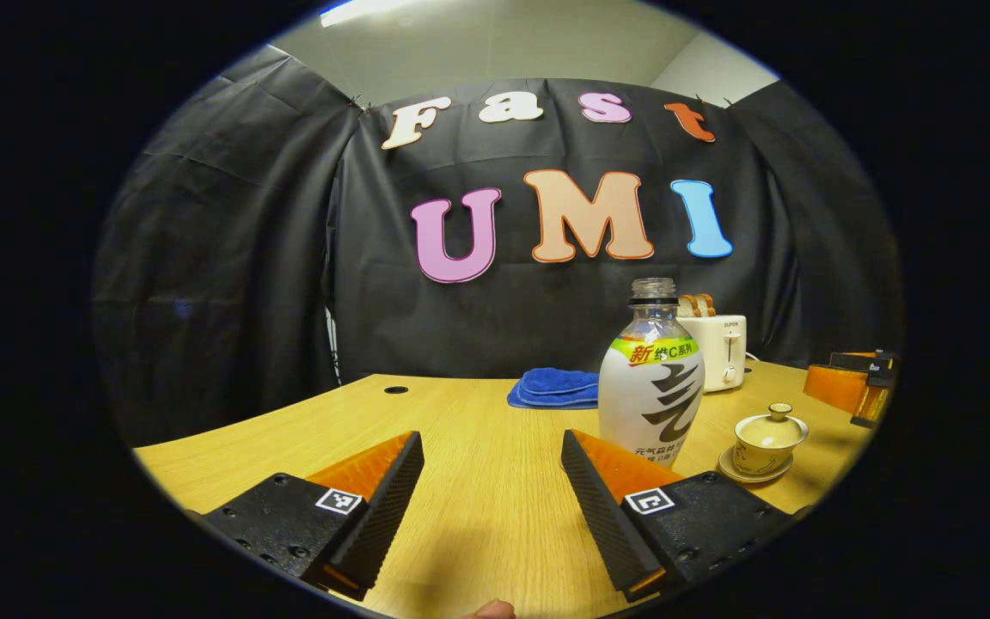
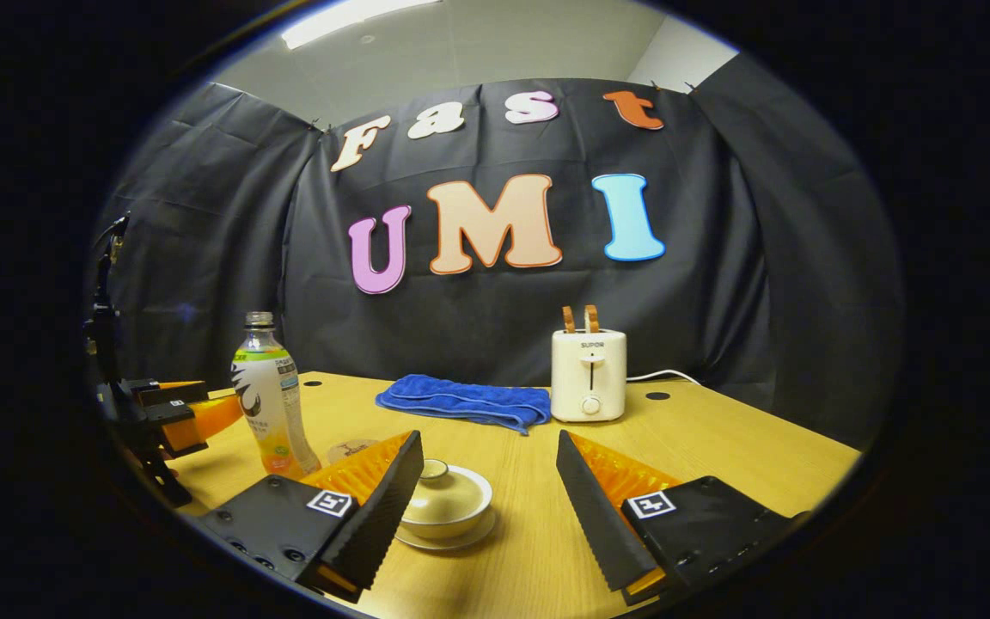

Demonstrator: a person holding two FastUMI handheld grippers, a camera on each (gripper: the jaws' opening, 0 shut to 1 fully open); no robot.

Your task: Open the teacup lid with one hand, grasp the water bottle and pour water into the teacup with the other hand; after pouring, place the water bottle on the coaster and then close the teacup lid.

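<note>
Both tongs spread, empty. Right tongs (image 2: 489, 499) near lidded teacup (image 2: 445, 503) on surface (image 2: 718, 447); centre over lid knob (image 2: 434, 469), pinch, lift straight. Left tongs (image 1: 491, 499) near uncapped water bottle (image 1: 651, 378); grip mid-body. Coaster (image 2: 351, 450) behind bottle.

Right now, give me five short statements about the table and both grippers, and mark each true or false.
1. The lid sits on the teacup. True.
2. The bottle has its cap on. False: its neck is open, no cap.
3. The left gripper is shut on the bottle. False: it is open, holding nothing.
4. The right gripper is open, the teacup just ahead of its fingers. True.
5. The blue cloth lies folded beside the toaster. True.
</note>
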